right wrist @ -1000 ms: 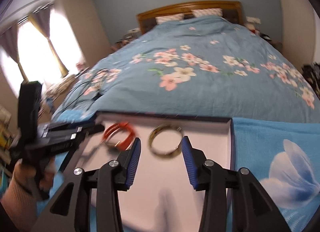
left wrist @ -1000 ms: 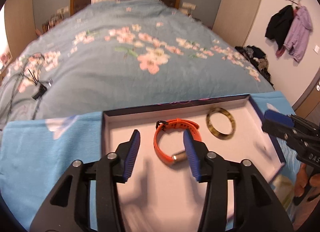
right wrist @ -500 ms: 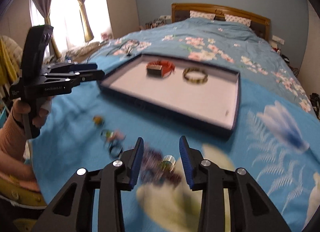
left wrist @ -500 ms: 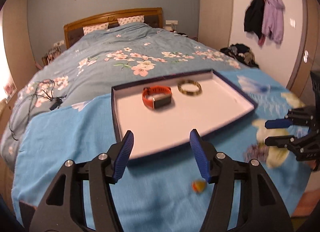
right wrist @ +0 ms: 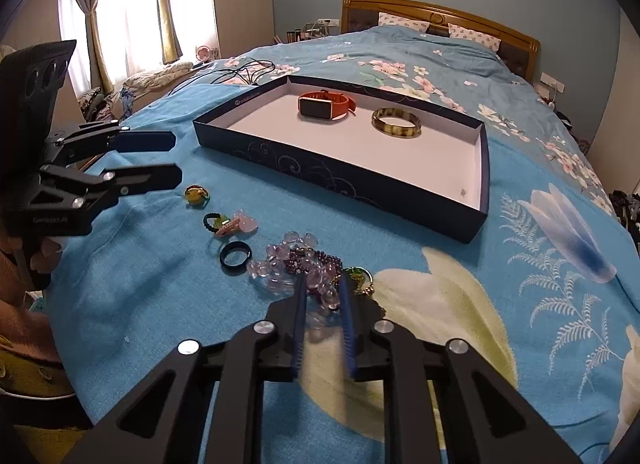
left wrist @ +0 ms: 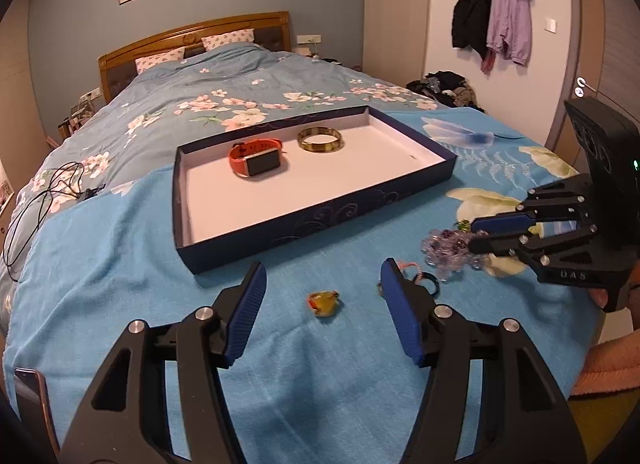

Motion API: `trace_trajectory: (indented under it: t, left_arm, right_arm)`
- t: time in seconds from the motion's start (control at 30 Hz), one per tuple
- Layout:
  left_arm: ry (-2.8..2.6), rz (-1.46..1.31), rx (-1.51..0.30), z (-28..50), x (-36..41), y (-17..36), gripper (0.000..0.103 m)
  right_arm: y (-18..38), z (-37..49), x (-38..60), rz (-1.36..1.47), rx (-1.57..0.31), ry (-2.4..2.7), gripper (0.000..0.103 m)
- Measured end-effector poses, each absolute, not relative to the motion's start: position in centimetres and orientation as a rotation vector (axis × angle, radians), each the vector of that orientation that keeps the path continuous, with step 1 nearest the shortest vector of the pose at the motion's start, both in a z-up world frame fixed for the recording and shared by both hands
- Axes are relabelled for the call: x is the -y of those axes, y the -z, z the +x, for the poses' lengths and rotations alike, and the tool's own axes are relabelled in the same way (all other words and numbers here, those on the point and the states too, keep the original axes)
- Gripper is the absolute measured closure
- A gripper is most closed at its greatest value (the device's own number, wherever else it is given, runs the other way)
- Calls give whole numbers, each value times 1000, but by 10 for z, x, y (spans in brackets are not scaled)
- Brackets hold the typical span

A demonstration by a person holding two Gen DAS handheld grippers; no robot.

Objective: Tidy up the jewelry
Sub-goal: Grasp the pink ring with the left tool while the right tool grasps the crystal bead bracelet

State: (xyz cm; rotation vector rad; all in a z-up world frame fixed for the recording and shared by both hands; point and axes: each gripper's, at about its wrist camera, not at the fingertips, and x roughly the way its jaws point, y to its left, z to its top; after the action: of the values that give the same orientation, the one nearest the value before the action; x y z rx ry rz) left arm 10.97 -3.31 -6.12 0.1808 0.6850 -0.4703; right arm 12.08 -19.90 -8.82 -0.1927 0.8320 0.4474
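A dark blue tray (left wrist: 320, 219) (right wrist: 332, 171) with a white floor lies on the blue bed cover. In it are an orange watch (left wrist: 256, 157) (right wrist: 324, 105) and a brown bangle (left wrist: 320, 139) (right wrist: 397, 122). My left gripper (left wrist: 322, 296) (right wrist: 160, 161) is open, its fingers either side of a yellow ring (left wrist: 323, 302) (right wrist: 196, 195). My right gripper (right wrist: 323, 296) (left wrist: 478, 232) has narrowed around a purple bead bracelet (right wrist: 296, 268) (left wrist: 448, 250). A black ring (right wrist: 236, 254) and a pink charm piece (right wrist: 234, 223) lie between.
A phone (left wrist: 32, 404) lies at the near left edge of the bed. Black cables (left wrist: 36, 199) lie on the flowered quilt to the left. The wooden headboard (left wrist: 192, 39) stands at the far end. Coats (left wrist: 492, 15) hang on the right wall.
Both grippers have pulled back from the tray to the loose jewelry near the bed's edge. The right gripper's jaws have narrowed around the purple beads.
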Motion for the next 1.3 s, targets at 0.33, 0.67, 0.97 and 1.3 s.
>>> trace_trajectory:
  t: [0.33,0.67,0.97,1.3]
  left_arm:
    - [613,253,-725,106,62,71,53]
    - [523,179,-873,143,54,90,78]
    - [513,158,-812,136,42,78,79]
    - [647,245,-808,128,82,82,78]
  right_arm:
    - [59,115,210,-83,-753,-494,96]
    - [47,118,210,-33,-714,-513,96]
    - [43,120,216,14,-703,-519,96]
    - [34,121,216,24,-665,-514,96]
